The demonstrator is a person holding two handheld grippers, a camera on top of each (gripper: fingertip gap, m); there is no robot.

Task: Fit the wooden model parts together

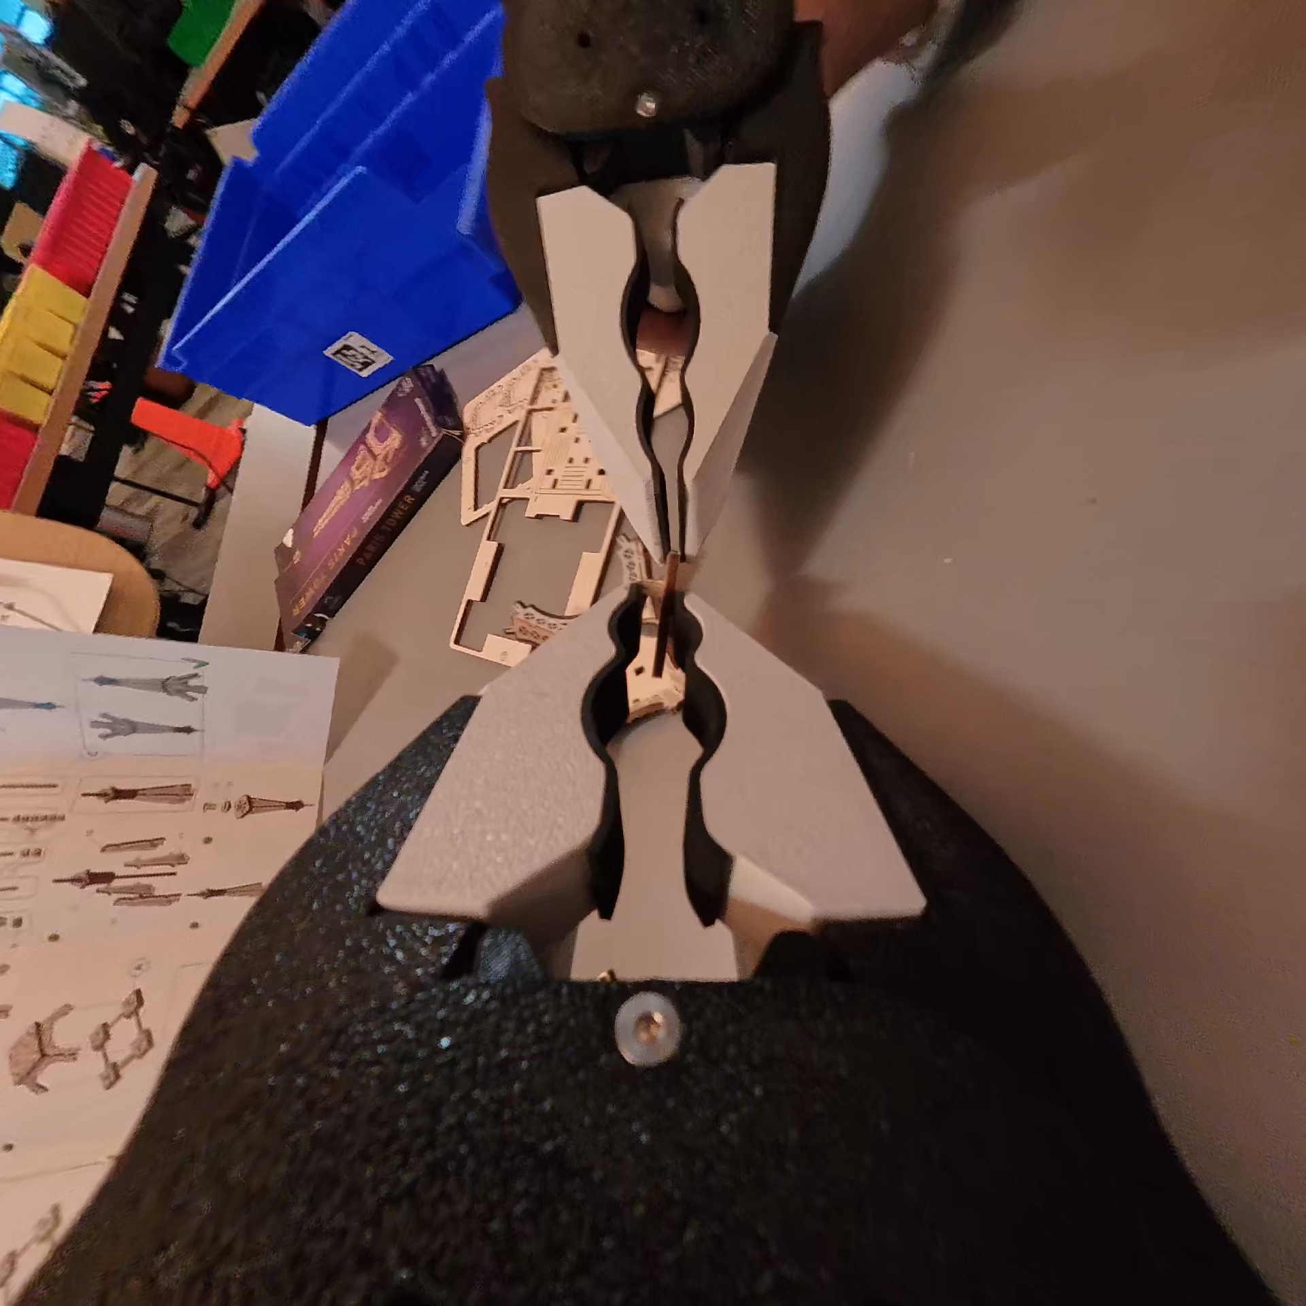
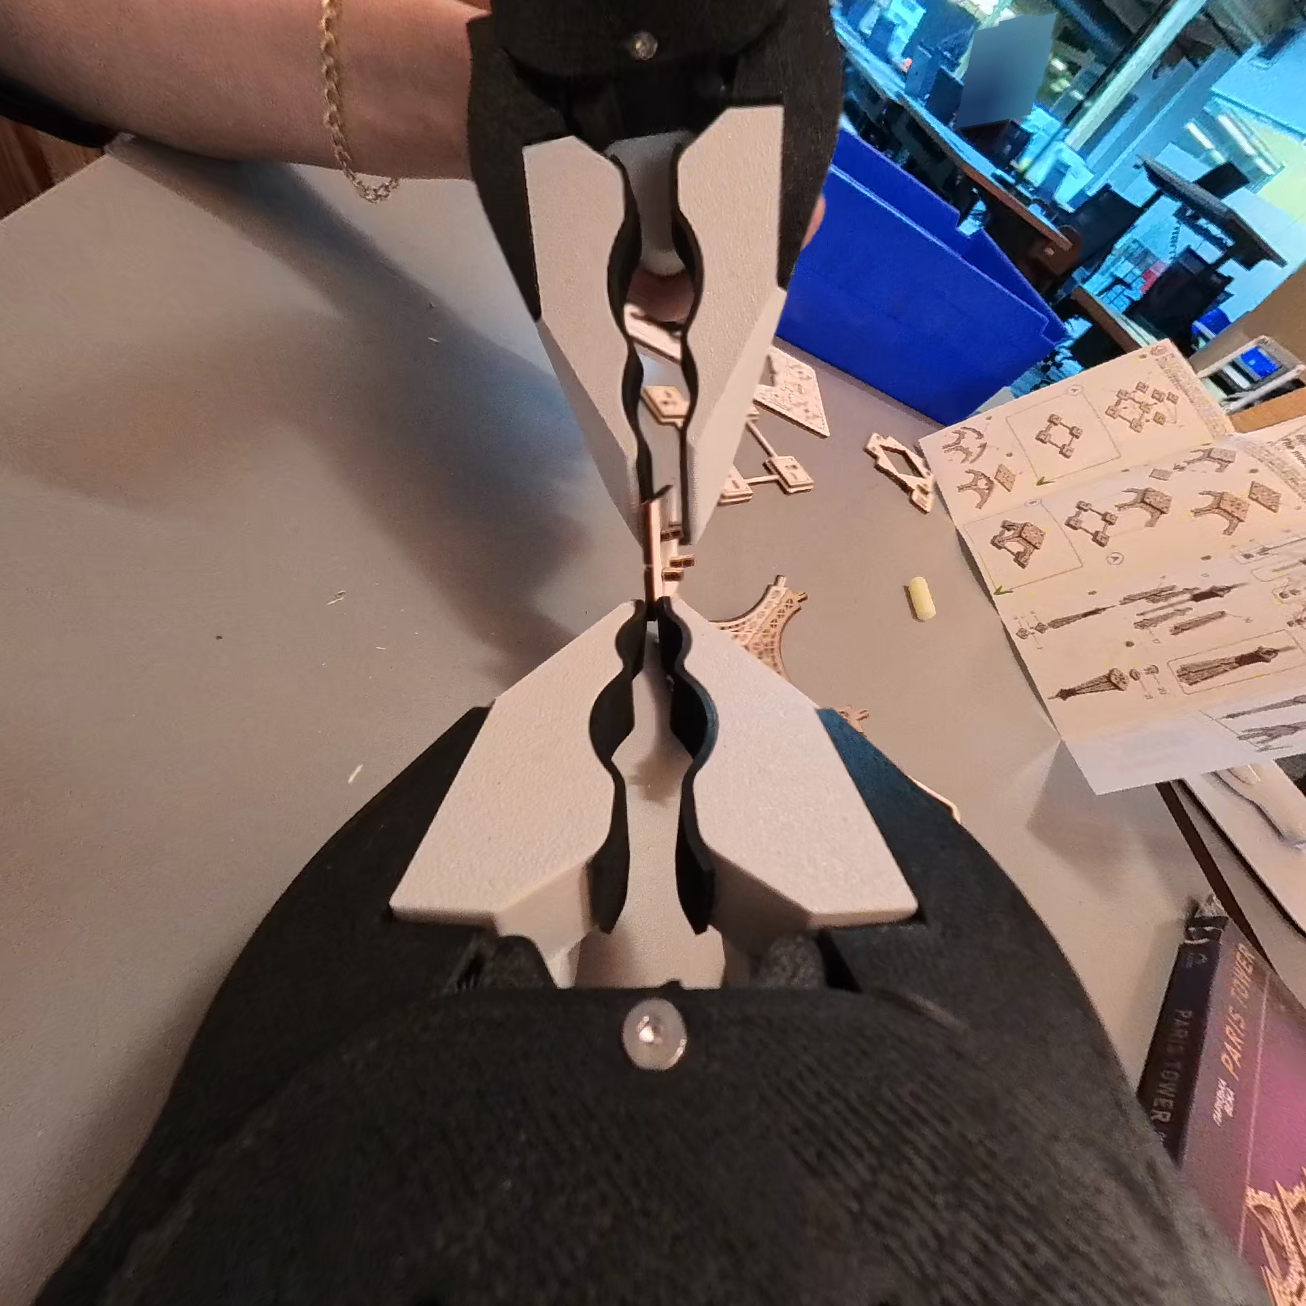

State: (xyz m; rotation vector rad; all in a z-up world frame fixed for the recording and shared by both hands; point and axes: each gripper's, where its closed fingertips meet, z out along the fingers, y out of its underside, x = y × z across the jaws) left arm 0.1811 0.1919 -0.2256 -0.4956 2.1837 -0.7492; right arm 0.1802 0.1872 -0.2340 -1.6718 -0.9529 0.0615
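Observation:
The two grippers meet tip to tip above the grey table (image 2: 212, 495). In the left wrist view my left gripper (image 1: 654, 601) is shut on a pale wooden model part (image 1: 649, 689) between its fingers. The right gripper (image 1: 668, 550) comes in from the top, shut on a thin wooden strip (image 1: 670, 590) seen edge-on, which reaches in between the left fingertips. In the right wrist view my right gripper (image 2: 654, 606) pinches the thin strip (image 2: 651, 576), and the left gripper (image 2: 664, 523) opposite holds the tabbed part (image 2: 671, 543). The two parts touch.
A punched-out wooden sheet (image 1: 523, 509), the kit box (image 1: 360, 516) and a blue bin (image 1: 339, 233) lie behind. An instruction sheet (image 2: 1131, 565), loose wooden pieces (image 2: 760, 629) and a small pale cylinder (image 2: 920, 599) lie on the table. A person's arm with a bracelet (image 2: 346, 120) is at the top. The small pale cylinder (image 2: 920, 599) is about equally far from each gripper, around 20 cm.

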